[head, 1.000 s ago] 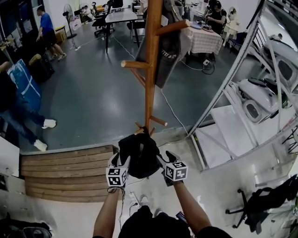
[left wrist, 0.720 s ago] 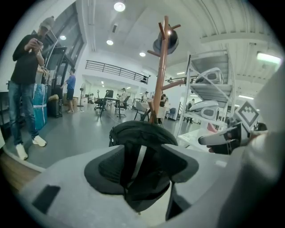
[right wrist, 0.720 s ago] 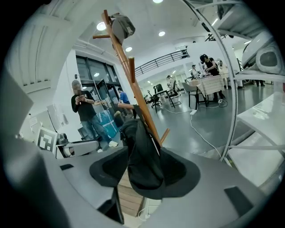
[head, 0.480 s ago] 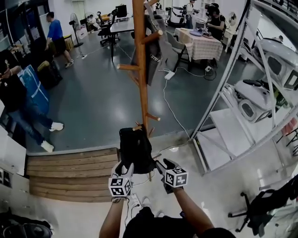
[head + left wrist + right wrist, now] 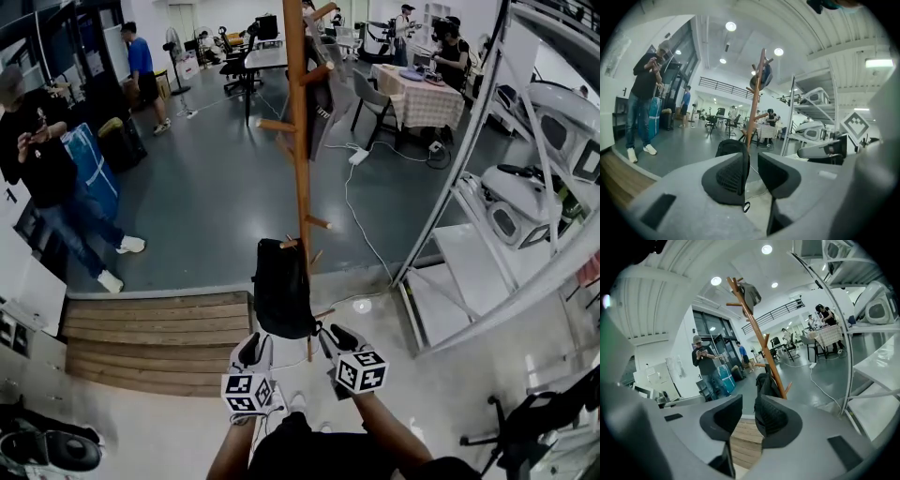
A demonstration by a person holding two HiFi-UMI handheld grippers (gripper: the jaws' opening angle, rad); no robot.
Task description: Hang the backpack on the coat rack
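The black backpack [image 5: 283,286] hangs from a low peg of the wooden coat rack [image 5: 300,141], just above the floor. My left gripper [image 5: 253,352] and right gripper [image 5: 332,338] sit side by side a little short of it and touch nothing. In the left gripper view the jaws of the left gripper [image 5: 753,172] stand partly apart with only air between them, the backpack [image 5: 731,147] beyond. The right gripper [image 5: 748,416] looks the same, with the backpack [image 5: 767,382] against the rack's pole [image 5: 754,329]. Both pairs of jaws have just been closing, empty.
Wooden steps [image 5: 150,337] lie left of the rack. A metal shelving frame [image 5: 469,187] rises on the right. A dark jacket [image 5: 321,94] hangs higher on the rack. A white cable [image 5: 361,225] runs over the floor. People [image 5: 47,169] stand at the left.
Both grippers have drawn back from the backpack toward me and their jaws have narrowed. The backpack stays hanging on the low peg.
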